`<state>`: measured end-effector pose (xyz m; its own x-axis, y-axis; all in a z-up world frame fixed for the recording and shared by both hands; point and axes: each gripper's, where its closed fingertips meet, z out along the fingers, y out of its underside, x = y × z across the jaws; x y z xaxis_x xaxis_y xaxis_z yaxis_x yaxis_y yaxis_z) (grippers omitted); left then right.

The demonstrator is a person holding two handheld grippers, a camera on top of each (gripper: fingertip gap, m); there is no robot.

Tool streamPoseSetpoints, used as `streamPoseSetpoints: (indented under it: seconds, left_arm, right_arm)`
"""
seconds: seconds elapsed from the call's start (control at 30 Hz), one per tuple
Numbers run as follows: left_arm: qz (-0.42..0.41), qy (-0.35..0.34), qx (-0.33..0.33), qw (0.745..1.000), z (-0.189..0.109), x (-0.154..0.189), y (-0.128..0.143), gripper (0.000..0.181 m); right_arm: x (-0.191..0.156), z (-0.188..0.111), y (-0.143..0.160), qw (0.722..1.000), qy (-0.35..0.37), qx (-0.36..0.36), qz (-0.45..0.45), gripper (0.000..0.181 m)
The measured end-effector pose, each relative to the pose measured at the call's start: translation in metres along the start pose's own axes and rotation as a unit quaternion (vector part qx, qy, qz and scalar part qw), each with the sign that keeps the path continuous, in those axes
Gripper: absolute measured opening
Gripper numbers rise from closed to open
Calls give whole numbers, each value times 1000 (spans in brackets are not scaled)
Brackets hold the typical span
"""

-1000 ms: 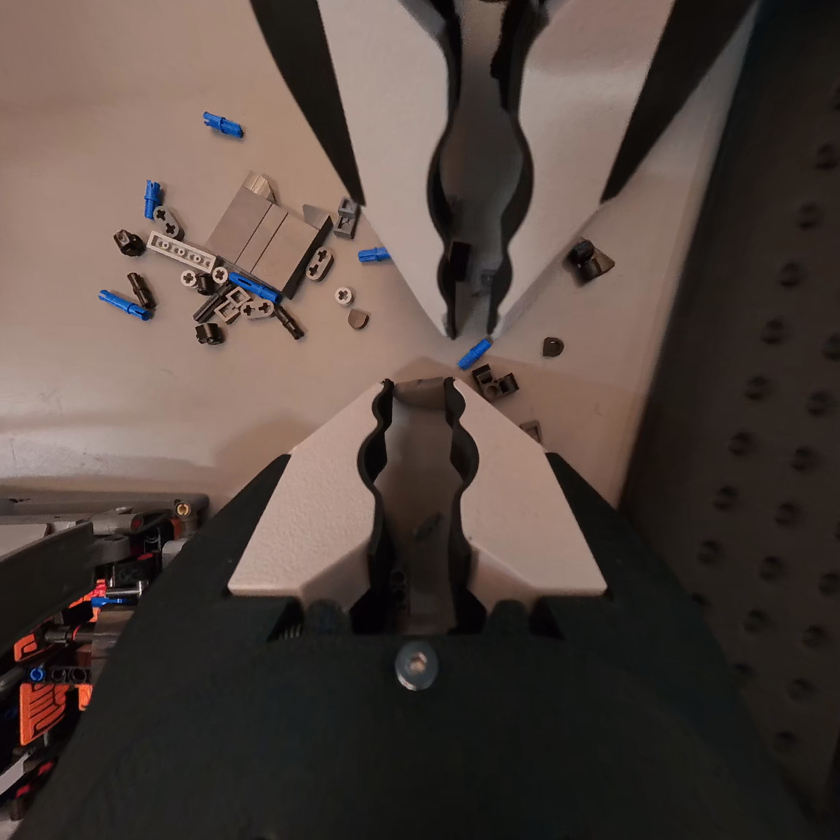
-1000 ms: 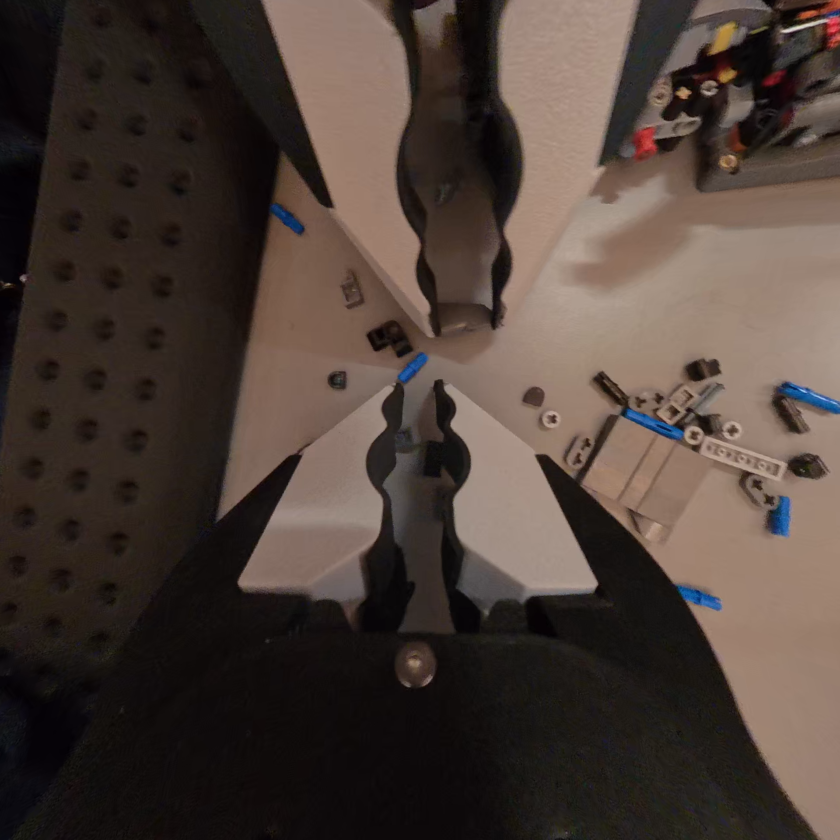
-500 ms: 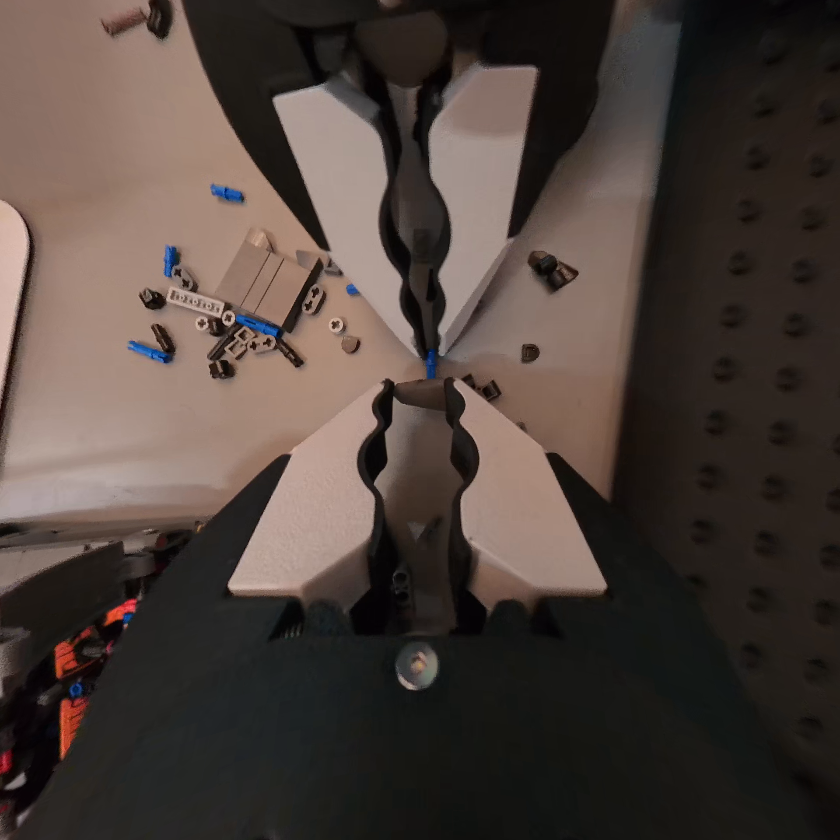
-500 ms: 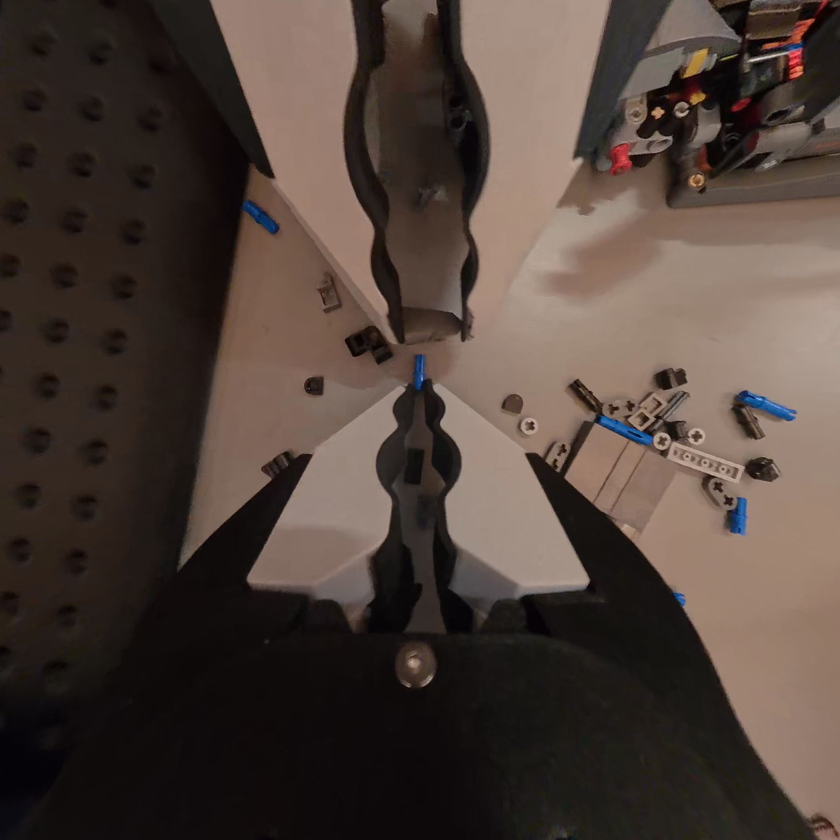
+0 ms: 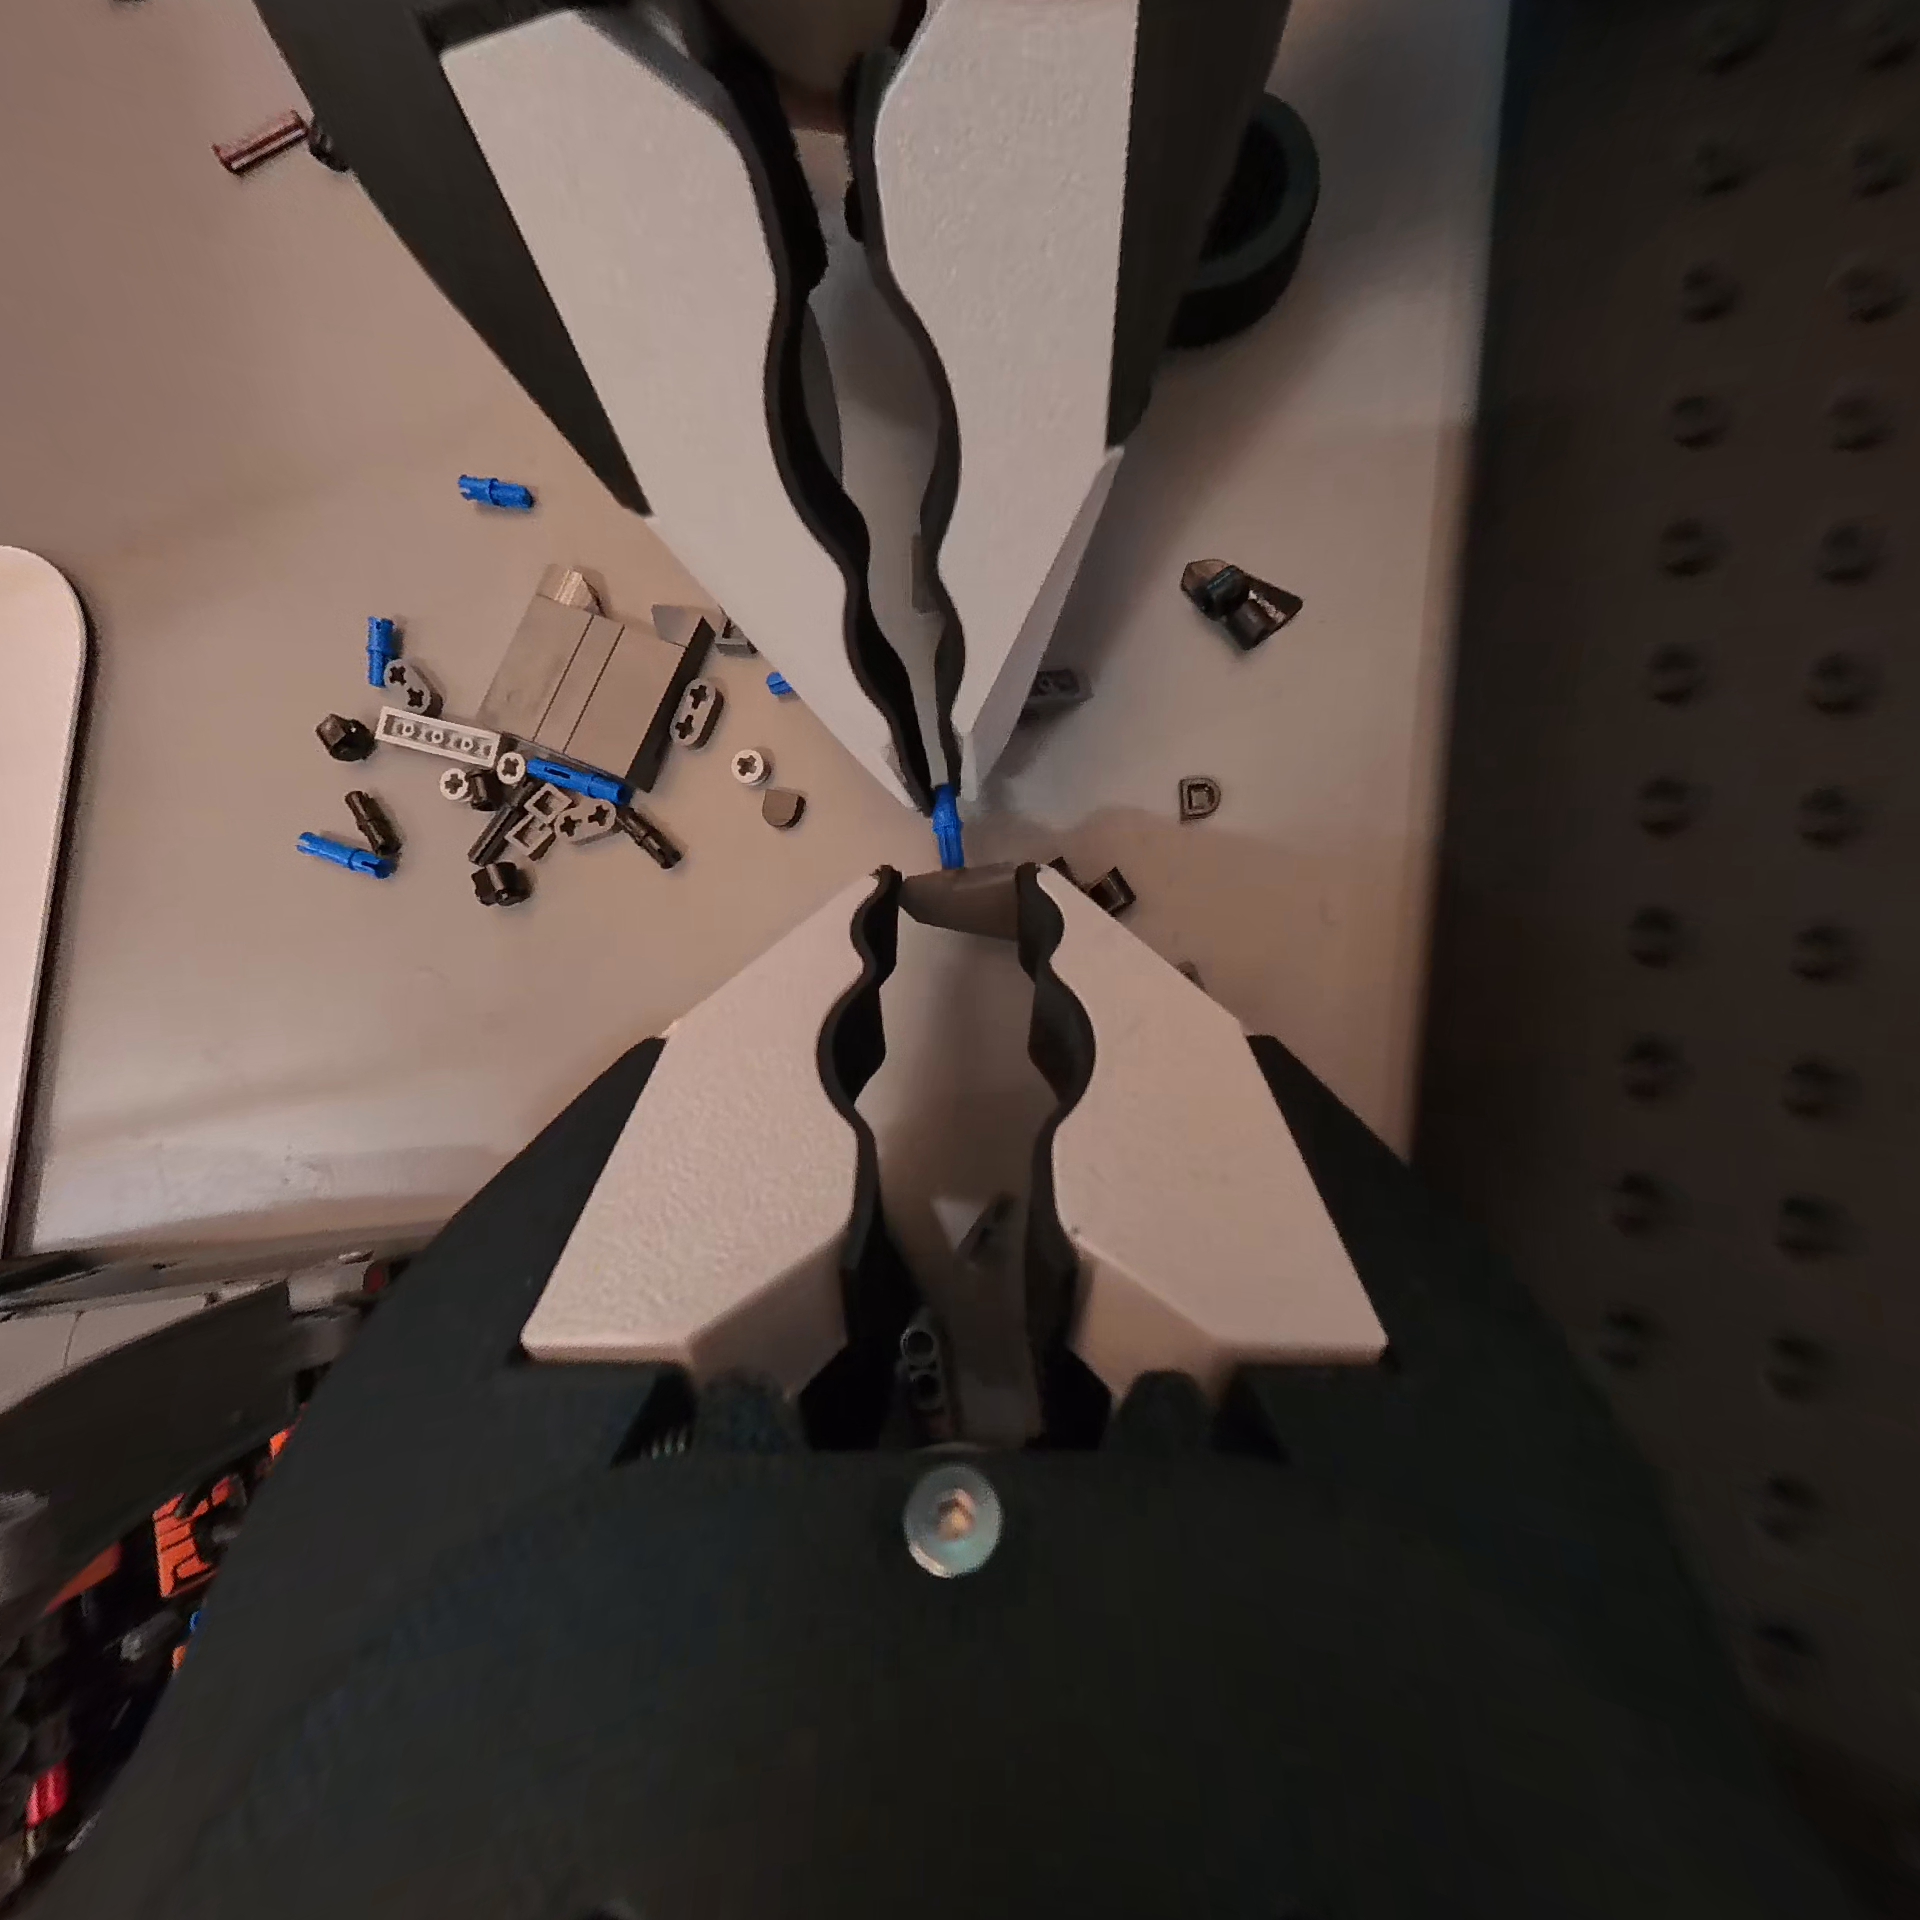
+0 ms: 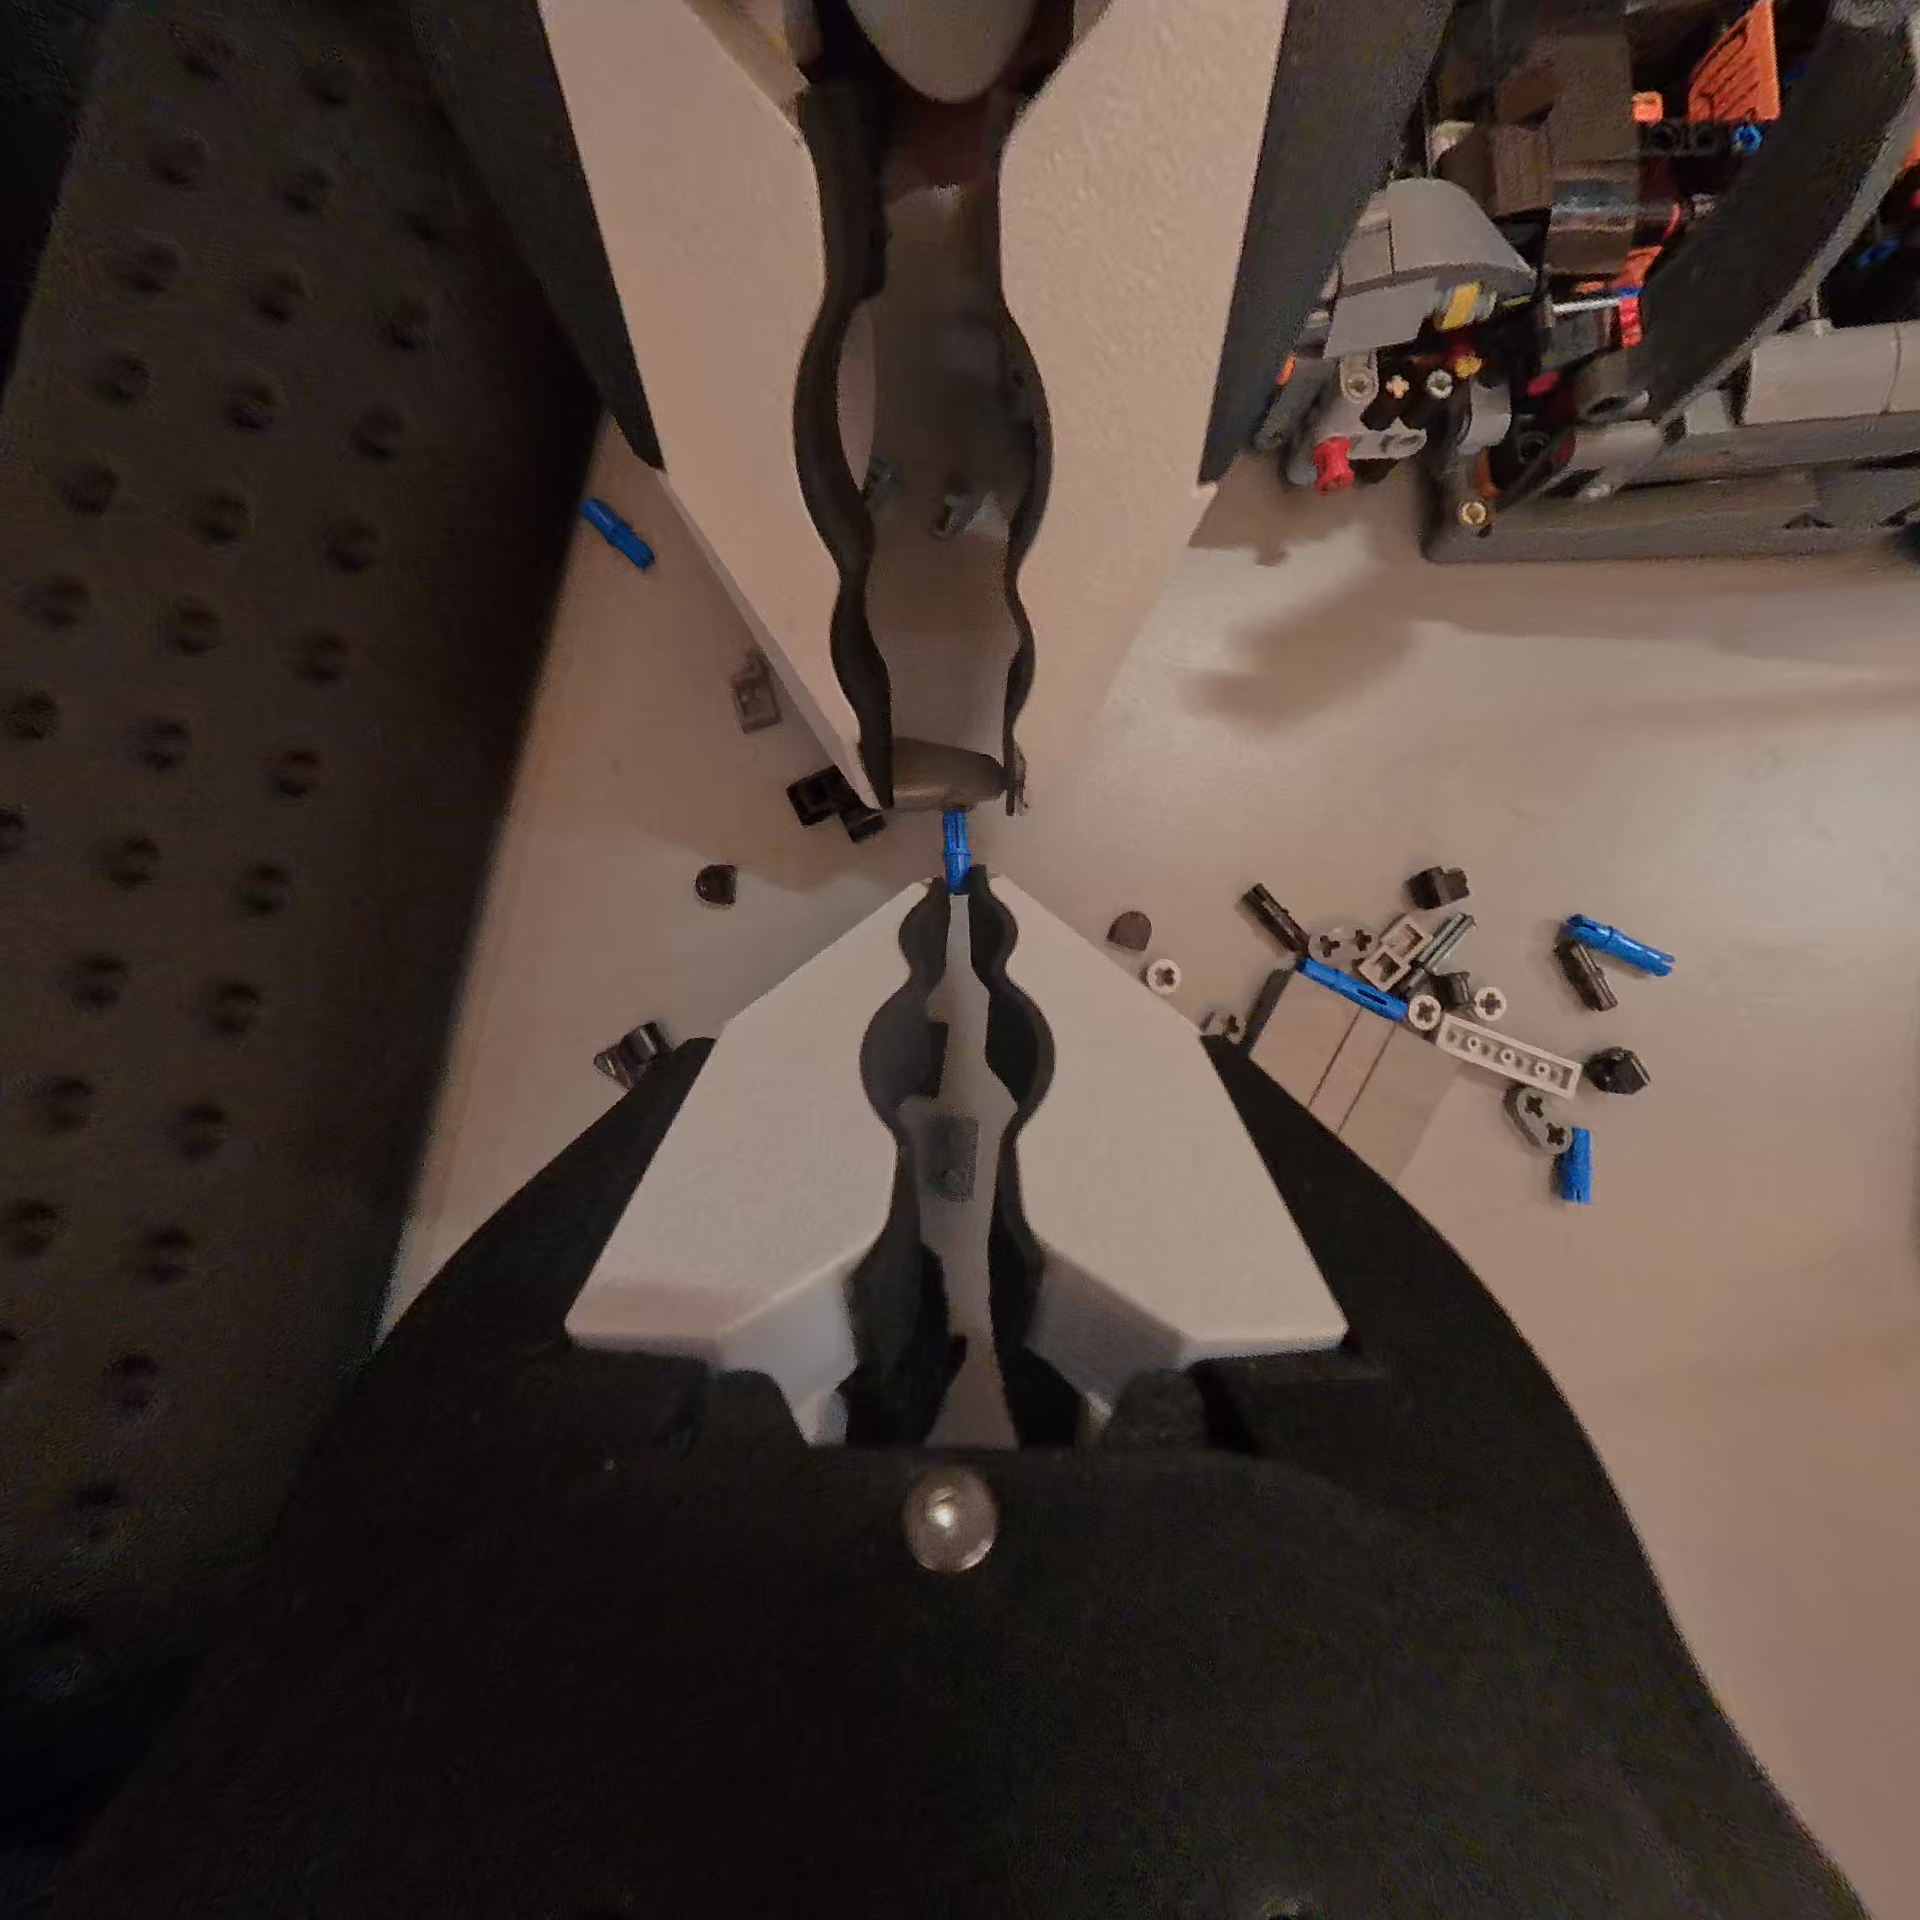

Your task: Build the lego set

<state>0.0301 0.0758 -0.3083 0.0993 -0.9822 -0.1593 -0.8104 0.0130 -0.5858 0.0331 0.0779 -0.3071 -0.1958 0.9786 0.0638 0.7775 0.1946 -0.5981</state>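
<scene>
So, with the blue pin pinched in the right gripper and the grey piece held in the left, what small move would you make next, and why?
Probably ease the right gripper straight forward. Its blue pin points at the grey piece clamped in the left gripper and looks roughly lined up, its tip almost at the piece. I cannot see a hole, so go slowly.

Left gripper parted wide, facing right gripper pinched nearly closed, tip to tip
</scene>
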Motion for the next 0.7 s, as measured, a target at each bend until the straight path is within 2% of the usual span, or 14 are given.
streamPoseSetpoints:
  seconds: [0.43, 0.7]
  left_arm:
    - [4, 0, -6, 1000, 4, 1, 0, 20]
    - [-26, 15, 27, 999, -1, -2, -5, 20]
  right_arm:
    - [-1, 2, 0, 1000, 0, -5, -5, 1]
    - [1, -3, -4, 1000, 13, 7, -14, 1]
